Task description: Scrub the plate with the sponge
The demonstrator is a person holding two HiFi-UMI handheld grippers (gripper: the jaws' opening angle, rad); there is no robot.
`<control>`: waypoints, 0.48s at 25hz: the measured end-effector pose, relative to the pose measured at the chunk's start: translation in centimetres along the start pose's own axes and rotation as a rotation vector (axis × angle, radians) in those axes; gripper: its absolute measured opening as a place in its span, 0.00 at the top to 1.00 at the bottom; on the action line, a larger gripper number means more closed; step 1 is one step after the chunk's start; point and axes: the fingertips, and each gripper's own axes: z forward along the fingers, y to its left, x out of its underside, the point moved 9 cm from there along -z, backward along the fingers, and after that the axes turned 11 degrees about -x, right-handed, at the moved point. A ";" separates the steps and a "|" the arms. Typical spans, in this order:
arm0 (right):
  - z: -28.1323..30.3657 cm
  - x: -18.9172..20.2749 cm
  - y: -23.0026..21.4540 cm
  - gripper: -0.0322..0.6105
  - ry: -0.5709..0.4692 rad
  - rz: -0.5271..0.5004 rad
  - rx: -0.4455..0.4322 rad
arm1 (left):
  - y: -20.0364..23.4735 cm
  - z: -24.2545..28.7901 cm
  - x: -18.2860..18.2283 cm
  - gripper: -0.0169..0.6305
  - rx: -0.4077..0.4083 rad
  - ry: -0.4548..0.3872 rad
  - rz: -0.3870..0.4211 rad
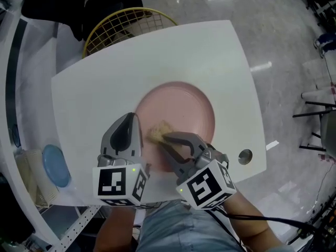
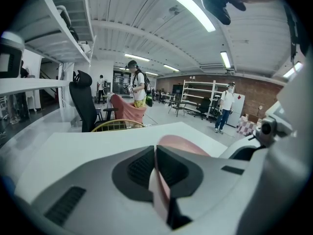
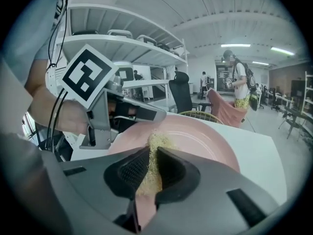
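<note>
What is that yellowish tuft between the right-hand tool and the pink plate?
A sponge: the right gripper pinches it in its jaws, and its tip lies against the plate. The right gripper view shows this most plainly.

Smooth pink plate [image 1: 185,107], coarse fibrous yellow sponge [image 1: 158,133], matt white table [image 1: 157,51].

- White table [image 1: 220,62] on a glossy grey floor [image 1: 278,30].
- Yellow wire basket [image 1: 126,25] beside the table's far edge.
- Black office chair [image 2: 83,102], white shelving [image 3: 122,38], long ceiling lights [image 2: 190,9], brick back wall [image 2: 171,85].
</note>
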 end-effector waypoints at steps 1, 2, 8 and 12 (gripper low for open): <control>-0.1 0.2 0.2 0.86 0.006 0.001 -0.008 | 0.0 0.0 0.1 0.94 -0.003 0.001 0.000; -0.3 0.5 0.4 0.86 0.011 0.005 -0.014 | 0.0 0.0 0.1 0.94 -0.006 0.002 0.001; -1.8 3.0 0.8 0.86 0.047 0.063 -0.004 | 0.0 -0.1 0.3 0.94 -0.006 0.006 0.019; -2.9 4.4 0.4 0.86 0.078 0.099 0.034 | 0.0 0.0 0.3 0.94 -0.012 0.007 0.026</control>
